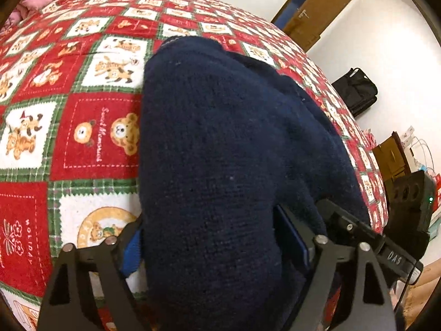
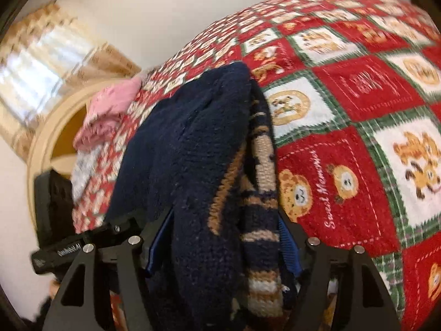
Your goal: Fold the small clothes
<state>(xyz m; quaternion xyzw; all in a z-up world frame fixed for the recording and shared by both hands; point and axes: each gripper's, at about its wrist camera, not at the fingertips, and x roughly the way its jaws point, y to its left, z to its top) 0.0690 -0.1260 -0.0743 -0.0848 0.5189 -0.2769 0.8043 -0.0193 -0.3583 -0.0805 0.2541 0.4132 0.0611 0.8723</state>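
A navy knitted sweater (image 1: 220, 138) lies bunched on the red Christmas blanket (image 1: 91, 138) and fills the left wrist view. Thick folds of it sit between the blue pads (image 1: 132, 248) of my left gripper (image 1: 212, 242), which is shut on the fabric. In the right wrist view the same sweater (image 2: 198, 138) shows tan and cream stripes along one edge. It is gathered between the pads (image 2: 286, 242) of my right gripper (image 2: 226, 242), also shut on it. Both grippers hold the near edge side by side. The sweater's underside is hidden.
The bear-patterned blanket (image 2: 358, 165) covers the whole bed. A pink garment (image 2: 107, 110) lies at the bed's far end beside a bright window (image 2: 35, 77). A black bag (image 1: 355, 91), a brown door (image 1: 314, 13) and a cluttered stand (image 1: 408, 151) are beyond the bed's right edge.
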